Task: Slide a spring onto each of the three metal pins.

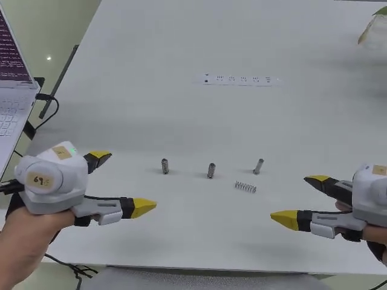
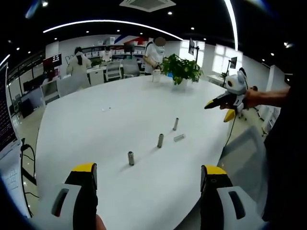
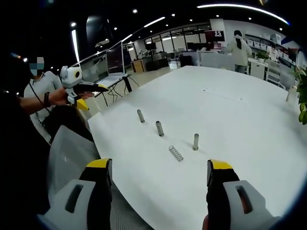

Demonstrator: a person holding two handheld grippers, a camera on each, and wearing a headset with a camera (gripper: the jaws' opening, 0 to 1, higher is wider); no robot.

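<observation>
While both grippers are held low over the near edge of the table [image 1: 181,109], neither holds anything: the left gripper [image 1: 121,182] has its jaws wide apart, and the right gripper [image 1: 300,199] is just as widely spread, both pointing inward toward the work between them. Three pins stand in a row on the table. Seen from the head view, the left pin [image 1: 164,166] and the middle pin [image 1: 211,170] look ribbed, each with a coil around it, while the right pin [image 1: 258,166] looks smooth and bare. One loose spring [image 1: 245,186] lies flat on the table, just in front of the gap between the middle and right pins, touching neither. Both grippers are well apart from it. A power strip [image 1: 239,79] lies farther back, and a laptop [image 1: 12,90] sits at the left edge.
</observation>
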